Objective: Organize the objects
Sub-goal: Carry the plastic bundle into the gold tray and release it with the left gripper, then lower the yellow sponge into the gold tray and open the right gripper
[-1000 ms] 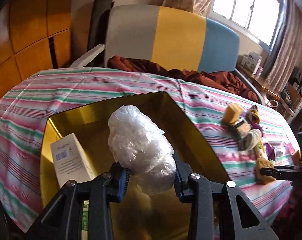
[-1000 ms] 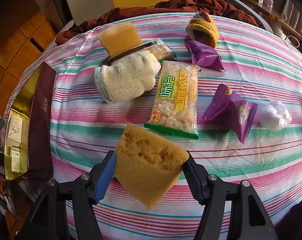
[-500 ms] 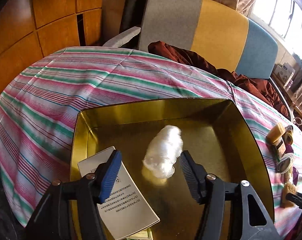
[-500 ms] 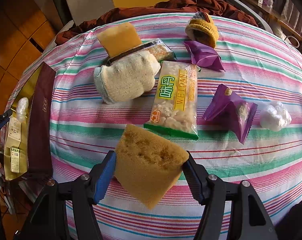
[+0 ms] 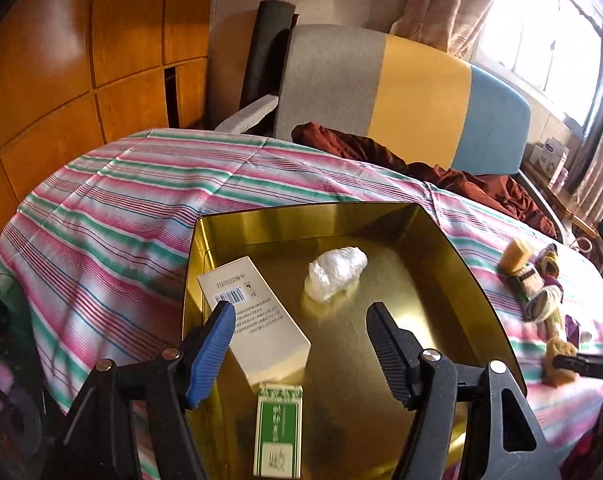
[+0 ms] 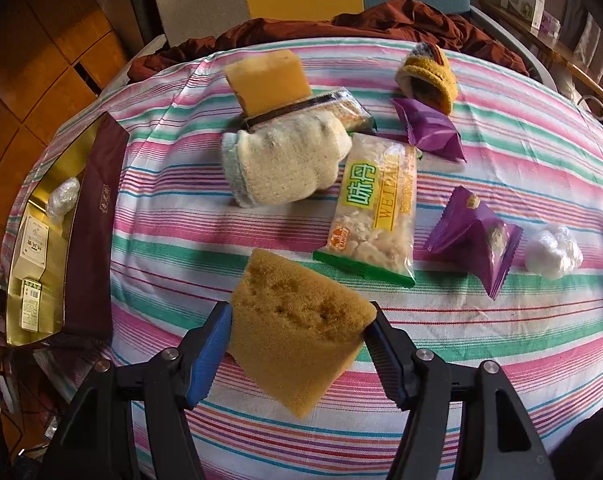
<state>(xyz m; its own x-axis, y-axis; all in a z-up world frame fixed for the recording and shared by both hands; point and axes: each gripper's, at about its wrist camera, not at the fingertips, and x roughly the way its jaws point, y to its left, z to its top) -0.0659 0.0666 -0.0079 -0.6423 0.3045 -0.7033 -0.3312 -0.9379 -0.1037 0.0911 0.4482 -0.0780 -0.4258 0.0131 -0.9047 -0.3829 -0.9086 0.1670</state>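
Left gripper (image 5: pixel 301 328) gapes over the tin (image 5: pixel 477 280) at the table's left edge — wad (image 5: pixel 336 268) inside. Right gripper (image 6: pixel 299 336) pinches a sponge (image 6: pixel 301 332), apparently above the near edge.

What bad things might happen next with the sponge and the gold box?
The right claw pinches the brown sponge by its corners only, so it might twist loose and drop onto the striped cloth. The gold box sits at the table's edge, so a bump could probably tip it. The open left claw hangs close above the white carton and may knock it.
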